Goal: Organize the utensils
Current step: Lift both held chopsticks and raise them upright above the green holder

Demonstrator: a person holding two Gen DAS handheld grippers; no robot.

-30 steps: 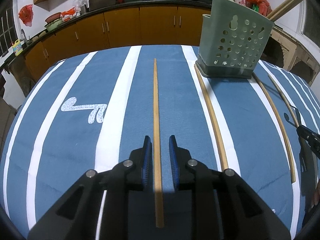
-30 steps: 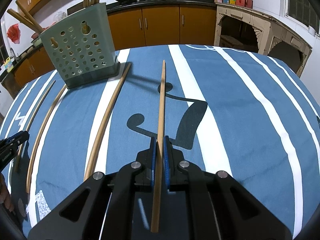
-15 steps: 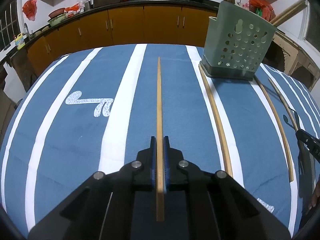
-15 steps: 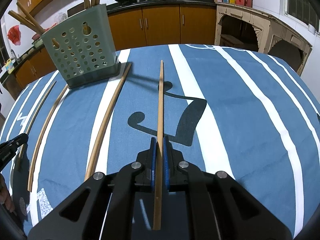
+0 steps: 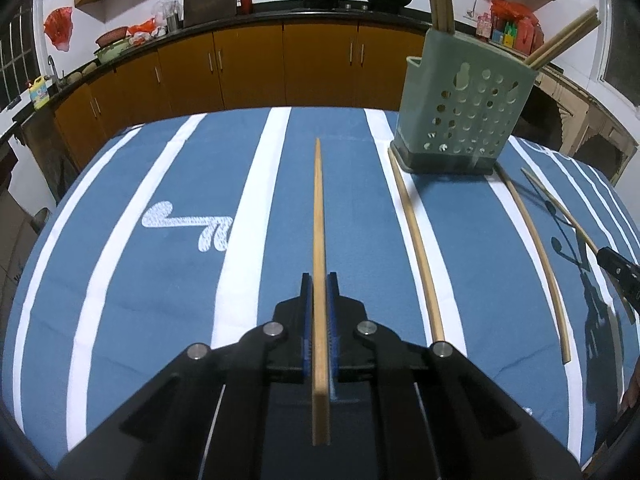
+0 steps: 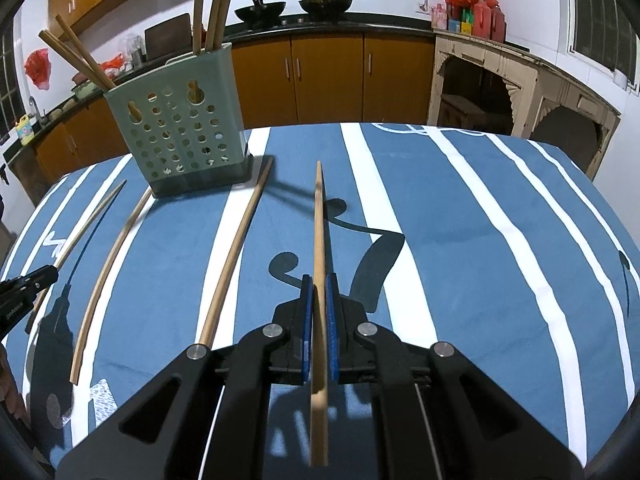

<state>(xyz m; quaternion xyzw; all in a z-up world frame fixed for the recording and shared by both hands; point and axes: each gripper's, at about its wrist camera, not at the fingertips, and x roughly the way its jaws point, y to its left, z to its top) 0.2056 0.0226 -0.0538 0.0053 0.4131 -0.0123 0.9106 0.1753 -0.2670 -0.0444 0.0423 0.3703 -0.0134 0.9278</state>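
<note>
Left gripper (image 5: pixel 319 280) is clamped on one chopstick (image 5: pixel 319 216), which points straight ahead over the striped cloth (image 5: pixel 120 280); the green holder (image 5: pixel 460 120) stands ahead-right. Right gripper (image 6: pixel 319 282) is likewise clamped on another chopstick (image 6: pixel 319 224), with the holder (image 6: pixel 180 128) ahead-left.

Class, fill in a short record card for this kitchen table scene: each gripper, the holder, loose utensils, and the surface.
left gripper: shut on a chopstick
right gripper: shut on another chopstick
holder: green, perforated, upright, chopsticks already inside
loose chopsticks: two on the cloth, between the grippers
surface: blue tablecloth with white stripes
</note>
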